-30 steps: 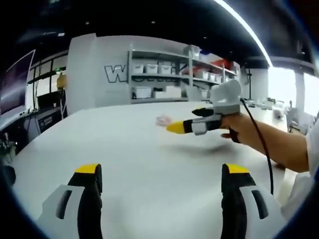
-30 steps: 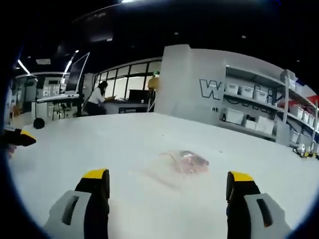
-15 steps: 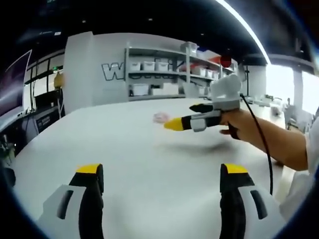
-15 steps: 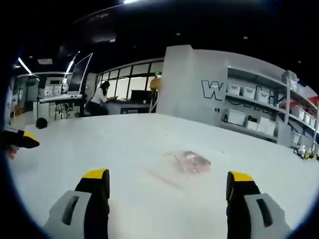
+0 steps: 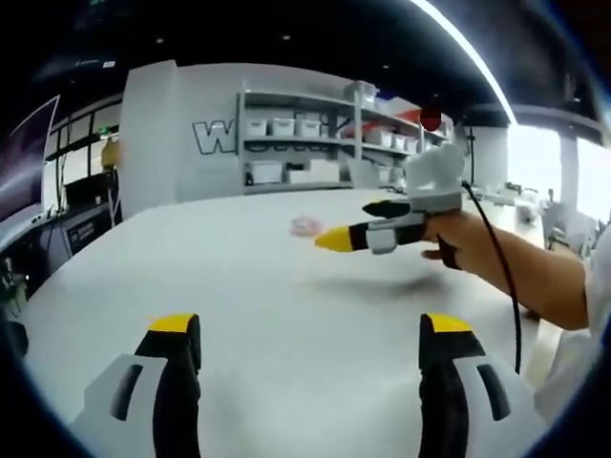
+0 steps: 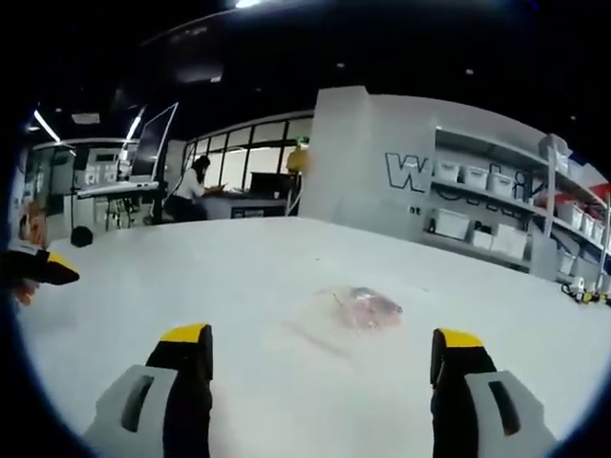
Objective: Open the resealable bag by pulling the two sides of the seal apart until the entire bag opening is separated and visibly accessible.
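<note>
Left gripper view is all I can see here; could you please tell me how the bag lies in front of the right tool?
Observer: In the right gripper view the resealable bag lies flat on the white table, ahead of the right tool, untouched.
Operator: Thank you. Are that tool's jaws open?
Observer: Yes, wide apart and empty.
Operator: Is anyone else around?
Observer: A person stands at a desk far behind the table.

Bag (image 6: 361,308) contents blurred, indistinct
</note>
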Available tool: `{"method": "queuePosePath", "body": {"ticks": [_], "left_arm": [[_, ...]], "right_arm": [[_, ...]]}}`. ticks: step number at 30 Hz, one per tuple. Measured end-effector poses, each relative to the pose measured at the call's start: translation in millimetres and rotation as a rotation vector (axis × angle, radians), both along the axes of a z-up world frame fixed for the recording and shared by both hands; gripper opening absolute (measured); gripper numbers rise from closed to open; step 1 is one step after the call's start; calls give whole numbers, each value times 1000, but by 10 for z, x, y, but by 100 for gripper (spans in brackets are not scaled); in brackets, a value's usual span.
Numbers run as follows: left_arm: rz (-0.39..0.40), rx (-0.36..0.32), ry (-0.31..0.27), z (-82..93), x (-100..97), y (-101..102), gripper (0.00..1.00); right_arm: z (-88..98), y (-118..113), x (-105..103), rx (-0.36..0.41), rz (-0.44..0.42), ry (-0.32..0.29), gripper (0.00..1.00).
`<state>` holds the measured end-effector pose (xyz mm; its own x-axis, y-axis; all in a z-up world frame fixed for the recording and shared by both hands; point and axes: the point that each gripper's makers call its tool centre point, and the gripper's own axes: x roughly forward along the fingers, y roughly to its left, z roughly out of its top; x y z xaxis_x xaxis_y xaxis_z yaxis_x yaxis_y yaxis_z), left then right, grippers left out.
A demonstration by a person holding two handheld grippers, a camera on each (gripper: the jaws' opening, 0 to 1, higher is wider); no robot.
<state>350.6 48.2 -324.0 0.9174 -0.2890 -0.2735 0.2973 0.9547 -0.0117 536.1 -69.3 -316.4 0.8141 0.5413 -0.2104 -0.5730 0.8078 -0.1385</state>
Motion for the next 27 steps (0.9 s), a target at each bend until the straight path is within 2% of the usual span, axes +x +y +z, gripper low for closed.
{"method": "queuePosePath", "body": {"ticks": [15,19,21,27], "left_arm": [[-3,-6,-5,11,-19,-14,93],[-4,-9,-7,13,-17,-23,92],[-7,-9,-6,9,-18,-36,92],[-13,-11,-7,14,-19,-64,92]], "right_arm": [[62,-54,-118,20,1,-2,94],[110,-86,-237,31,2,-16,93],[132,-103,-227,38,3,-18,92],[108,-140,-276,40,1,-10,90]]}}
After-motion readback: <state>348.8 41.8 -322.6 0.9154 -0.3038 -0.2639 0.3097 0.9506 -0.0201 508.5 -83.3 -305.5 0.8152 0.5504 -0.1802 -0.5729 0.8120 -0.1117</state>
